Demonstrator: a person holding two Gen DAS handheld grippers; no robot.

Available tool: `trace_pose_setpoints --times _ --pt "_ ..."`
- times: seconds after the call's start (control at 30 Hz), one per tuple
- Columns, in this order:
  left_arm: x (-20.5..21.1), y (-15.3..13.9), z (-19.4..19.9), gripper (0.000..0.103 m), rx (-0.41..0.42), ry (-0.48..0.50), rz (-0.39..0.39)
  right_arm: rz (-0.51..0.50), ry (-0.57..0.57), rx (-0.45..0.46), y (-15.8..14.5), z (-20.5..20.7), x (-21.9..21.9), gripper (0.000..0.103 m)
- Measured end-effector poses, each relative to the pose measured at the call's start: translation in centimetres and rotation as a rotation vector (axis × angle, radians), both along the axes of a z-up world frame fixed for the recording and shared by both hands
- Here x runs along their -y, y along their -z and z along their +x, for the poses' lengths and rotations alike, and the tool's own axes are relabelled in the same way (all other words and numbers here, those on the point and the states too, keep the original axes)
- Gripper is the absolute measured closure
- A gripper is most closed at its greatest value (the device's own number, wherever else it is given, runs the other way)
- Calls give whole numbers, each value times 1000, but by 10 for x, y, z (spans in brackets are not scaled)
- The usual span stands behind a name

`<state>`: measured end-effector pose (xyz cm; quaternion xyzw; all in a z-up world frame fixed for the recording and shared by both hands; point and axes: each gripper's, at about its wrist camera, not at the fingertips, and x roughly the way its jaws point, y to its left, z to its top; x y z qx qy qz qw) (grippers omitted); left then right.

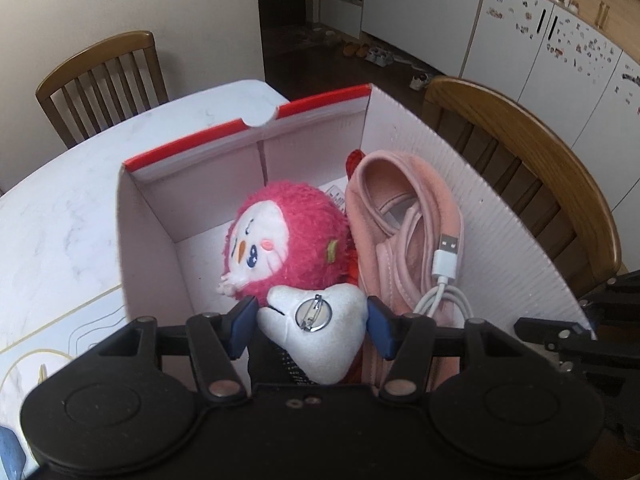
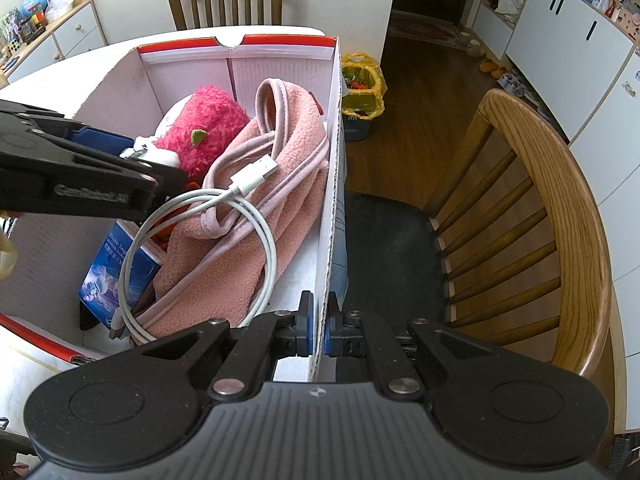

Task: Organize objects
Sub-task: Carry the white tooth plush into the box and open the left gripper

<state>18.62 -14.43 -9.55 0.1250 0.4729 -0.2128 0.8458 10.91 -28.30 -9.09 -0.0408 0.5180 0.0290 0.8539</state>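
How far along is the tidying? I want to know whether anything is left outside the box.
Done: the pink plush, pink fleece and white USB cable lie in the box. In hand: the left gripper holds a white plush pin above it; the right gripper pinches the box wall. Nothing else waiting is visible.

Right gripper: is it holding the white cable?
No, the right gripper is clamped on the box wall; the cable lies loose on the pink fleece.

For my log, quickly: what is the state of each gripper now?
Left gripper: closed on the white plush brooch.
Right gripper: closed on the box wall.
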Motion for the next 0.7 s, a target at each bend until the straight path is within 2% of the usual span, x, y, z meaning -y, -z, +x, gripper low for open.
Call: trace_pose_setpoints --times 0.3,0.7 --pt "0 12 4 46 -33 3 18 5 4 0 1 0 1 98" --pt "-2 6 -3 40 -12 14 10 8 4 -1 2 1 1 98"
